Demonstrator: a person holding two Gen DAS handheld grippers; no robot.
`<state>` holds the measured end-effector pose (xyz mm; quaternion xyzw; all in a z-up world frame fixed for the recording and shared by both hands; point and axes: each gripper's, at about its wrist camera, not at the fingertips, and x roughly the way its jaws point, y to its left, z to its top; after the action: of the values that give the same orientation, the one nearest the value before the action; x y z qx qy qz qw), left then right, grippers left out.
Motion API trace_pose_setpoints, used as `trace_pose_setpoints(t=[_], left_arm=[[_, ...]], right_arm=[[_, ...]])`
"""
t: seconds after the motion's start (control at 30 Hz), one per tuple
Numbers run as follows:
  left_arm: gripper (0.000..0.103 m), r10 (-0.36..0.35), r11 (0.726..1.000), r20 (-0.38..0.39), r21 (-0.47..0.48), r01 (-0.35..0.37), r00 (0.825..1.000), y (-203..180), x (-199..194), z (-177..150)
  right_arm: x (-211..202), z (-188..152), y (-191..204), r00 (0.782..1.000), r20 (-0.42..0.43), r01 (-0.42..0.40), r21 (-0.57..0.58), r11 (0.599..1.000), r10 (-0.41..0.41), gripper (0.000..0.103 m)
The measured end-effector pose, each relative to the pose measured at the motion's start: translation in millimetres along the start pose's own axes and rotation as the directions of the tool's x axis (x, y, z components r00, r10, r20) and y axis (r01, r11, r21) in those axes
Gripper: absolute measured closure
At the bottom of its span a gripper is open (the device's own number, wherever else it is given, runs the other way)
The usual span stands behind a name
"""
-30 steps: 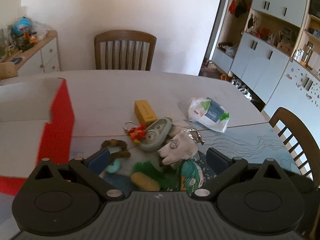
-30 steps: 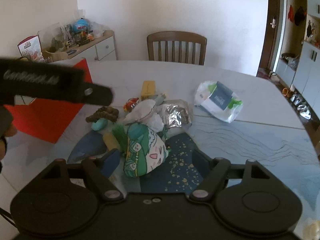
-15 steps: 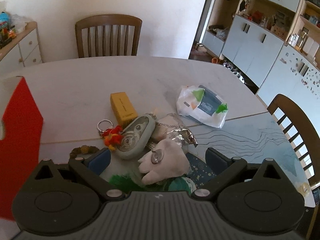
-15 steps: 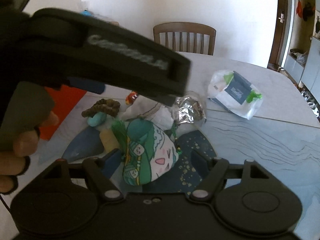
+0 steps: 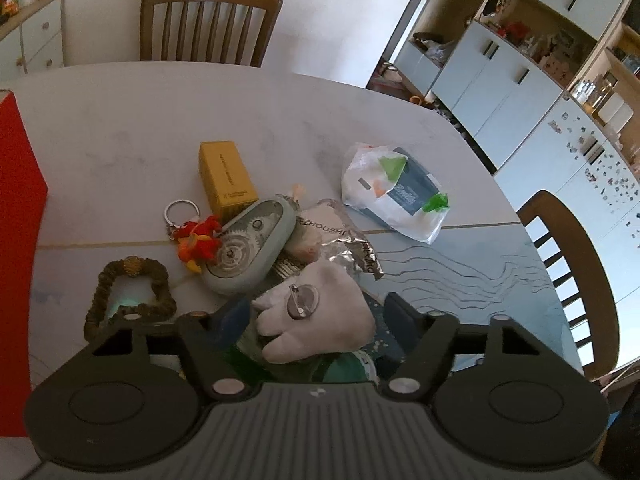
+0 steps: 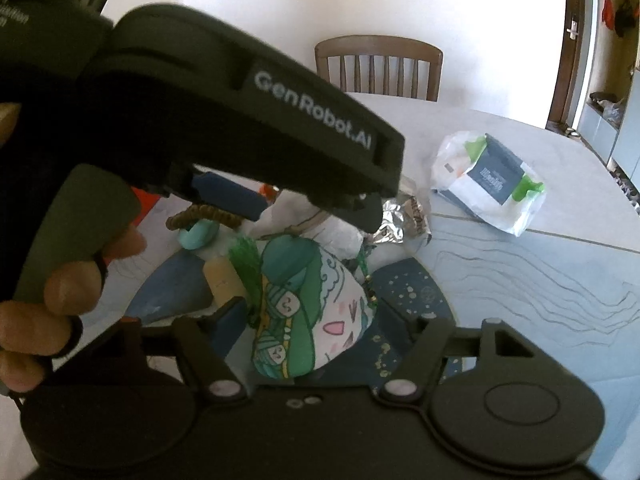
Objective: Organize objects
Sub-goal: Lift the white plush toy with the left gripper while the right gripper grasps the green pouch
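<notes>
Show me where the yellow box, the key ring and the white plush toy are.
yellow box [image 5: 226, 178]: left wrist view, top face.
key ring [image 5: 181, 212]: left wrist view, metal loop.
white plush toy [image 5: 320, 328]: left wrist view, body.

The white plush toy [image 5: 320, 316] looked like soft, matt cloth, with a shiny metal pin-back disc [image 5: 303, 299] fixed on it. The green-and-white printed pouch [image 6: 308, 312] seemed smooth woven fabric. The crumpled foil packet [image 5: 352, 248] was glossy and wrinkled. The yellow box [image 5: 227, 178] appeared to be matt card. The grey-green oval case [image 5: 250, 252] looked like smooth, dull plastic. The far chair [image 5: 208, 24] was varnished wood. The table [image 5: 140, 120] had a smooth, pale, matt top.
</notes>
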<state>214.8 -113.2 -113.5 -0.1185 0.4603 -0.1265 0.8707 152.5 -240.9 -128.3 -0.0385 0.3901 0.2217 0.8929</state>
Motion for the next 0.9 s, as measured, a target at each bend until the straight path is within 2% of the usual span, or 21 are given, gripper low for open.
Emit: trace_pose_setpoints(t=[0.1, 0.3, 0.5, 0.73, 0.9], left_arm=[[0.045, -0.019, 0.999, -0.016, -0.040, 0.018, 1.000, 5, 1, 1], [0.049, -0.040, 0.995, -0.017, -0.087, 0.039, 0.999, 12, 1, 3], [0.053, -0.020, 0.998, 0.002, -0.068, 0.020, 1.000, 13, -14, 3], [0.054, 0.009, 0.999, 0.031, -0.034, -0.008, 0.999, 23, -43, 0], [0.054, 0.038, 0.999, 0.053, -0.022, -0.037, 0.998, 34, -71, -3]], right_arm=[[1, 0, 0, 1.000, -0.001, -0.002, -0.001, 1.000, 0.002, 0.039], [1, -2, -1, 1.000, -0.004, 0.002, 0.000, 1.000, -0.002, 0.047], [-2, -4, 0, 1.000, -0.001, 0.013, -0.004, 1.000, -0.013, 0.055], [-18, -6, 1, 1.000, 0.024, 0.013, 0.010, 1.000, -0.013, 0.056], [-49, -12, 20, 0.999, 0.049, 0.013, 0.013, 1.000, -0.014, 0.056]])
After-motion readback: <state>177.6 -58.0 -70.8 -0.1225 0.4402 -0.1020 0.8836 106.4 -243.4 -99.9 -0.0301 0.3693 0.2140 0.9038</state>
